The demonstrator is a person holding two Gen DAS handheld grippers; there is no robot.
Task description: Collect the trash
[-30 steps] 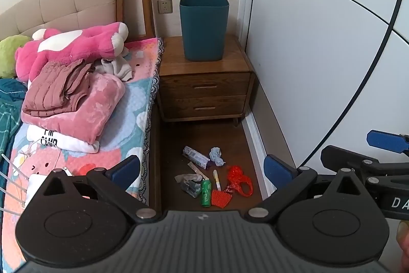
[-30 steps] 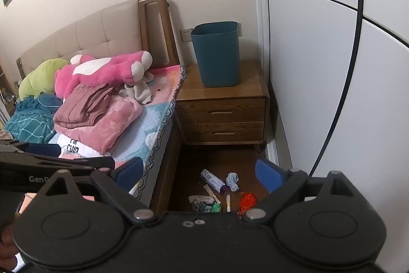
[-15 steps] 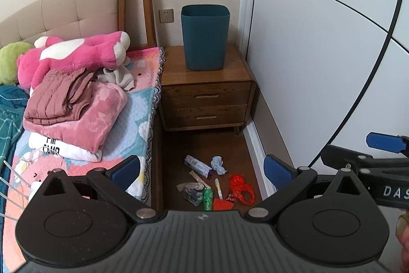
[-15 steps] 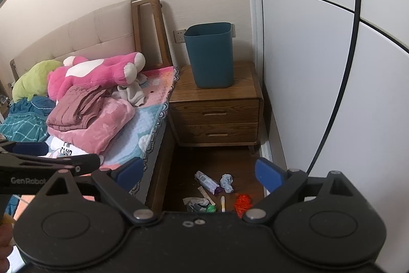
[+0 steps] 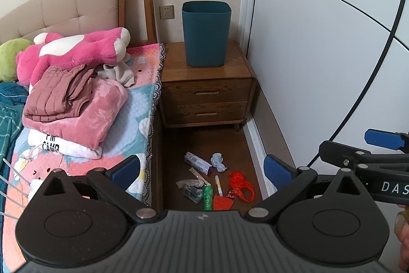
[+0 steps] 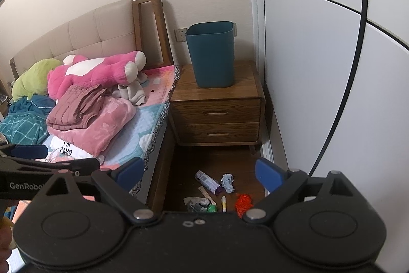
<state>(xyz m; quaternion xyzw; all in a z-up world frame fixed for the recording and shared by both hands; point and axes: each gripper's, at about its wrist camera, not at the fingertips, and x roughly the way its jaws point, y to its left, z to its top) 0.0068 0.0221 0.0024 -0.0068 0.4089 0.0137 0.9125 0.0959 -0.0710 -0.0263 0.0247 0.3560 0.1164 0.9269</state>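
A teal bin [image 5: 206,33] stands on a wooden nightstand [image 5: 207,91]; it also shows in the right wrist view [image 6: 211,54]. Trash lies on the dark floor in front of it: a purple wrapper [image 5: 198,160], a crumpled tissue [image 5: 218,162], a red net bag [image 5: 241,186], a green tube [image 5: 207,197], a white pen [image 5: 218,185] and a grey wrapper [image 5: 190,187]. My left gripper [image 5: 202,170] is open and empty, high above the trash. My right gripper [image 6: 199,172] is open and empty, also high; it shows at the right of the left wrist view [image 5: 378,145].
A bed [image 5: 84,119] with folded clothes, a pink plush toy [image 5: 71,53] and a green plush fills the left. A white wardrobe [image 5: 319,55] closes the right side. The floor strip [image 5: 204,142] between bed and wardrobe is narrow.
Both grippers have pulled back and up: the bin, nightstand and trash sit lower and smaller in both views. Both stay open and empty.
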